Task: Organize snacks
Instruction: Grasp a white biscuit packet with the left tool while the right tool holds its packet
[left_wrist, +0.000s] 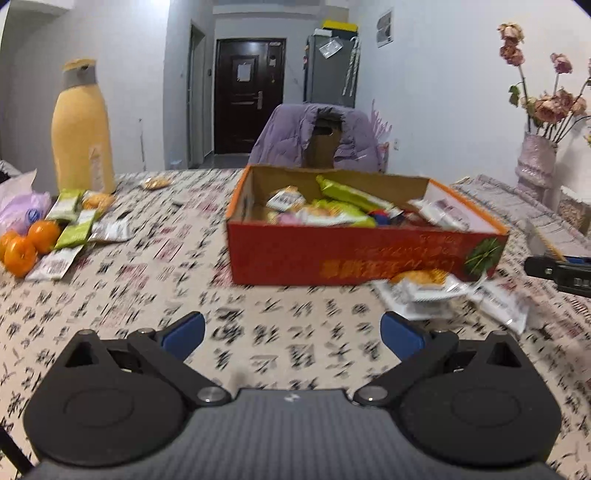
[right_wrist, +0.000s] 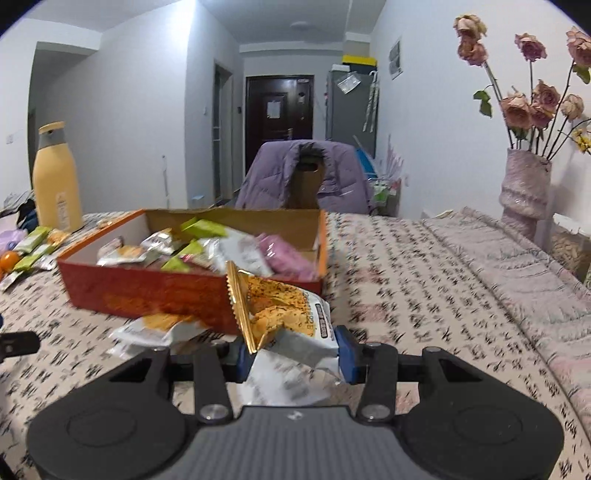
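Red box (right_wrist: 147, 295) of snacks; packet (right_wrist: 288, 314) pinched nearby.

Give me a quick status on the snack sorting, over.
Right gripper shut on a snack packet, short of the red box. Left gripper open, empty. More packets lie before the box. Nothing blocking.

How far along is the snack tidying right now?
Partly done. The red box already holds many packets. The right gripper is shut on a snack packet; the left gripper is open. Left: packets in front of the box and beside the oranges.
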